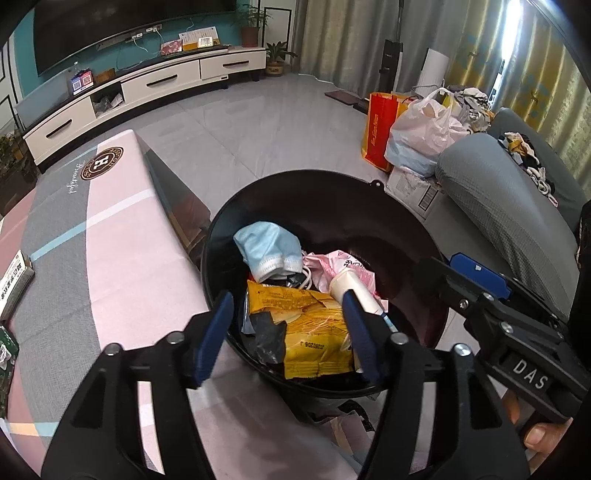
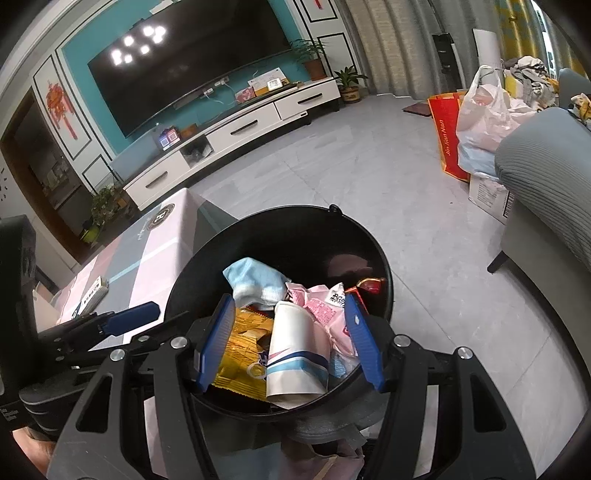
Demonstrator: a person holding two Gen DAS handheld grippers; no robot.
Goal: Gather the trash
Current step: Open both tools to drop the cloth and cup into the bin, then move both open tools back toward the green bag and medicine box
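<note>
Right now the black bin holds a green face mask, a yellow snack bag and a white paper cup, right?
Not quite: the face mask is light blue, not green, as the left wrist view shows. The rest stands: the black bin also holds a yellow snack bag and a white paper cup.

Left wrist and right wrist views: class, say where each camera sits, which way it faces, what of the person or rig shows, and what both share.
Left wrist: on the left tongs, facing down into the bin; right tongs and a thumb show.
Right wrist: on the right tongs, over the bin; left tongs show.
Shared: bin, mask, cup, TV.
</note>
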